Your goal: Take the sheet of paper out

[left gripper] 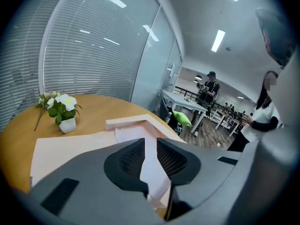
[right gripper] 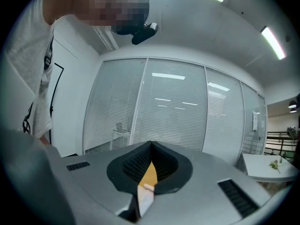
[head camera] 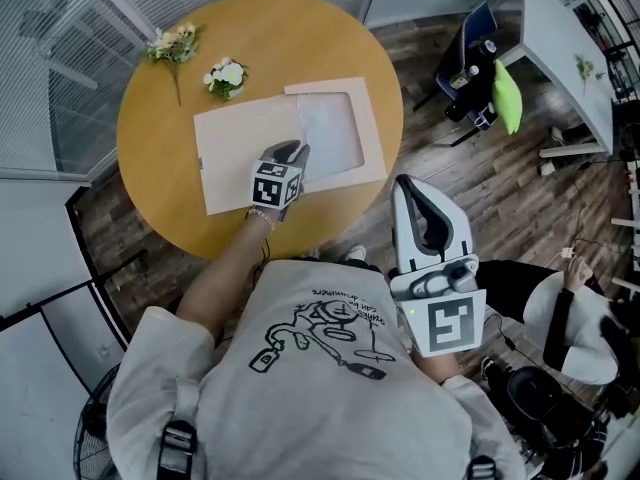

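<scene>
My left claw [head camera: 288, 151] hangs mid-frame over the beige envelope [head camera: 235, 153] on the round table [head camera: 150, 138], jaws slightly apart and pinching nothing. The white sheet of paper [head camera: 330, 133] lies in the envelope's open mouth, just right of my claw. My right claw [head camera: 418, 188], lower right and off the table, is closed and empty.

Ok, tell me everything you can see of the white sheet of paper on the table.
The sheet of paper is plain white, thin and flat, with no print that can be made out. It lies on what looks like a pale pink envelope on the round wooden table, with pink showing along its far and right edges. The left tongs are at its near left edge, jaws apart with the sheet showing between them. Whether they touch it cannot be told.
</scene>
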A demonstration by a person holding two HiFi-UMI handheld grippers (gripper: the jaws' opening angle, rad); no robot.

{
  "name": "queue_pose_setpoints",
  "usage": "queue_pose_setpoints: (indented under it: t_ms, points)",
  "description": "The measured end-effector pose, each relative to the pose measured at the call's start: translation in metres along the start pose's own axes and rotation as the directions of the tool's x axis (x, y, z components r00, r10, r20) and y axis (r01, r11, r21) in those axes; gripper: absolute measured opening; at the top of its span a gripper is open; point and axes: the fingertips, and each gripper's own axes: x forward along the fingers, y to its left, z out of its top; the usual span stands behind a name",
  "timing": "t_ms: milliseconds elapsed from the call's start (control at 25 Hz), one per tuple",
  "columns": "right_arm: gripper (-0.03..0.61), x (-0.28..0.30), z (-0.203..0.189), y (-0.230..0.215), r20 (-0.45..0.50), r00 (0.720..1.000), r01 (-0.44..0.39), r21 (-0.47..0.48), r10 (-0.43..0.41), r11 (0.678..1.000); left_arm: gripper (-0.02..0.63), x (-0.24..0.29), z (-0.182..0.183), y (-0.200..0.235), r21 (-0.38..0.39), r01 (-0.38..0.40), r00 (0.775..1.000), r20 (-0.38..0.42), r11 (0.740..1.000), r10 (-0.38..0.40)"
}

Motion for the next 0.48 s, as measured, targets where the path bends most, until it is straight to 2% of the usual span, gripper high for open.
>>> queue_pose_setpoints:
  t_ms: [480]
  points:
    - [0.008,0.009,-0.011,-0.006,-0.029,0.999,0.014,0.012,-0.013,1.000,0.104,0.067,-0.037,0.029,0.010,-0.039,0.989,-0.145,0.999,0.040]
